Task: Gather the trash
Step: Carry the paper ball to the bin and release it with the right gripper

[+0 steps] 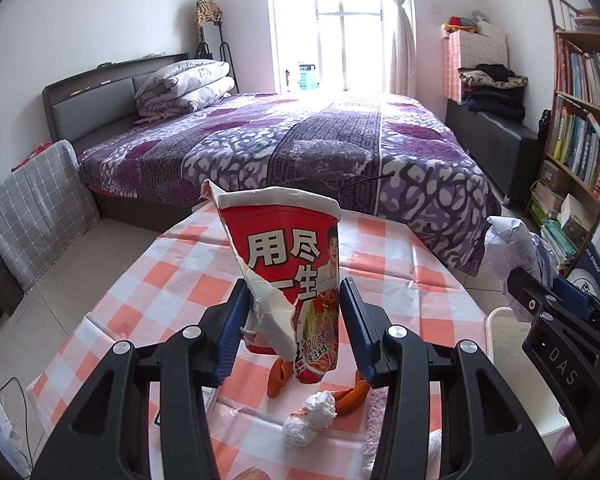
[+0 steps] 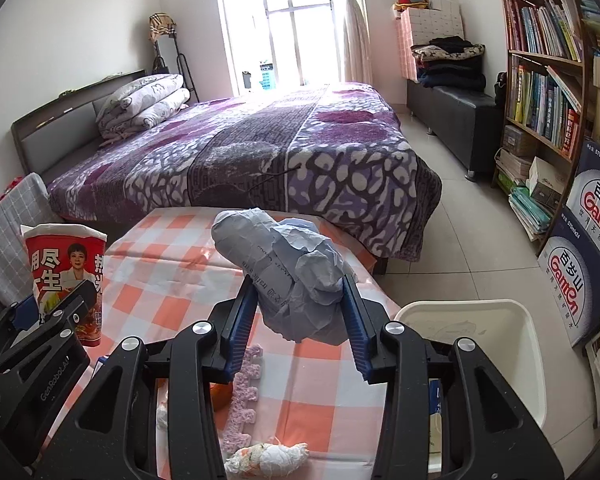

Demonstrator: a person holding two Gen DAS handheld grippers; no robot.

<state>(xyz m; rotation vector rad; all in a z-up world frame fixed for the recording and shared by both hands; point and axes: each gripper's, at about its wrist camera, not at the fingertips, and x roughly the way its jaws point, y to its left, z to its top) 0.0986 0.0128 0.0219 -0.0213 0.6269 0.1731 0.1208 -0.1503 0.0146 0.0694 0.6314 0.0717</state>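
White bin [image 2: 520, 344] partly behind claw

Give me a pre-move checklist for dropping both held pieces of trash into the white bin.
1. Left gripper closed on the torn noodle cup: ok, cup lifted off the checked tablecloth.
2. Right gripper closed on the crumpled paper ball: ok, pads pinch both sides.
3. White bin in reach beside the table: ok, at lower right.
4. Bin has room: cannot tell, inside only partly visible.
5. Cup empty, no spill risk: cannot tell.
6. Table cleared: not ok, wadded tissue and orange peels remain.
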